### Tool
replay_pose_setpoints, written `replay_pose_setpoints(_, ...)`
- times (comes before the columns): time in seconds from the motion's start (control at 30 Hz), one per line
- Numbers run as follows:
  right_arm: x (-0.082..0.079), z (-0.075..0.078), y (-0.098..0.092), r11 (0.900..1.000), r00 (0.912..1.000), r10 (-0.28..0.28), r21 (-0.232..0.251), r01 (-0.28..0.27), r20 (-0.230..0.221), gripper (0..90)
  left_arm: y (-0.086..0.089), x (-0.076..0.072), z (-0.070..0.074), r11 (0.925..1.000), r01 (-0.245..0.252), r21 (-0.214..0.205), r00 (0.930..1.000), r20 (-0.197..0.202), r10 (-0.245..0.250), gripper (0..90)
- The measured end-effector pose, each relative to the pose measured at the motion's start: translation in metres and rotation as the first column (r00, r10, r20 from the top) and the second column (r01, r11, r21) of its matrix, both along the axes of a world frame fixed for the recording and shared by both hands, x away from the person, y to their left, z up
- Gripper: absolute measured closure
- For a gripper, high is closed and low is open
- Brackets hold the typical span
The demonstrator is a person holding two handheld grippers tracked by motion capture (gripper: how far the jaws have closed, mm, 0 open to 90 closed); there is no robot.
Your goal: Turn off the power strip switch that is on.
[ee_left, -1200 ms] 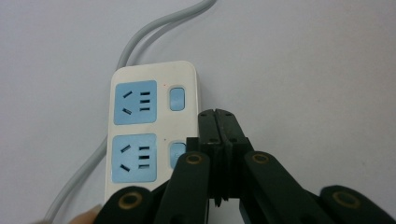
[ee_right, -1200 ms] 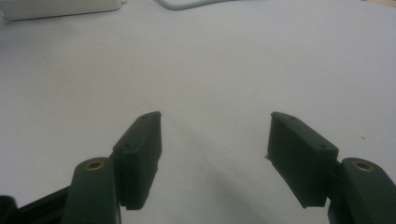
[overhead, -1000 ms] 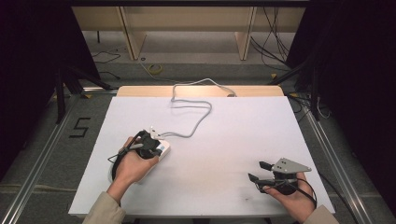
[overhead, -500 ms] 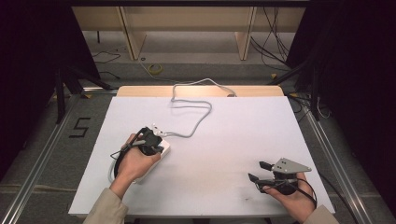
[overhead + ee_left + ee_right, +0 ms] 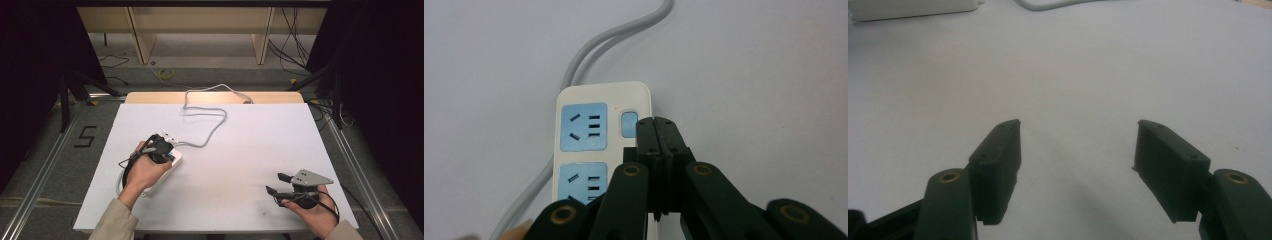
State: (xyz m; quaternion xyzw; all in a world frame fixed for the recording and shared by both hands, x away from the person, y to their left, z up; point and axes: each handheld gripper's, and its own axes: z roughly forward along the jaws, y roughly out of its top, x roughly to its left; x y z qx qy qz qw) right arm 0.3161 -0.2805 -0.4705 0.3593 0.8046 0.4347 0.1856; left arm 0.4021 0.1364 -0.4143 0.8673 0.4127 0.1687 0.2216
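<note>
- Broadly, the counter point(image 5: 260, 150) is a large white sheet, almost bare, and the work takes place near its left edge, about halfway between the near and the far side.
- A white power strip point(image 5: 604, 130) lies flat there, with its length running roughly from the near-left toward the middle. Its grey cable point(image 5: 212, 122) leaves the far end, makes a loop on the counter and goes off over the far edge.
- On the strip I can see two blue sockets point(image 5: 583, 126) in a row and one small blue switch point(image 5: 629, 124) beside the first socket, near the end where the cable goes out.
- Compared with a second ago, the left gripper point(image 5: 658, 131) has moved a little along the strip toward that end. Its jaws are pressed together with nothing between them, and the tip now stands just at the switch; whether it already touches I cannot tell.
- I judge this means the person is about to push the switch with the closed tip, and only a short press down is left.
- At the near right corner the right gripper point(image 5: 1075, 150) rests in the same place, jaws wide apart and empty.
</note>
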Motion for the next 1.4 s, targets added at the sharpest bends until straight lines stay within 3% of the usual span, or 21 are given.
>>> replay_pose_setpoints(1.4, 0.000, 0.000, 0.000, 1.0000, 1.0000, -0.002, -0.006, 0.002, 0.004, 36.0, -0.010, 0.023, -0.008, 0.9987, 0.001, 0.052, 0.9996, -0.028, 0.001, 89.9)
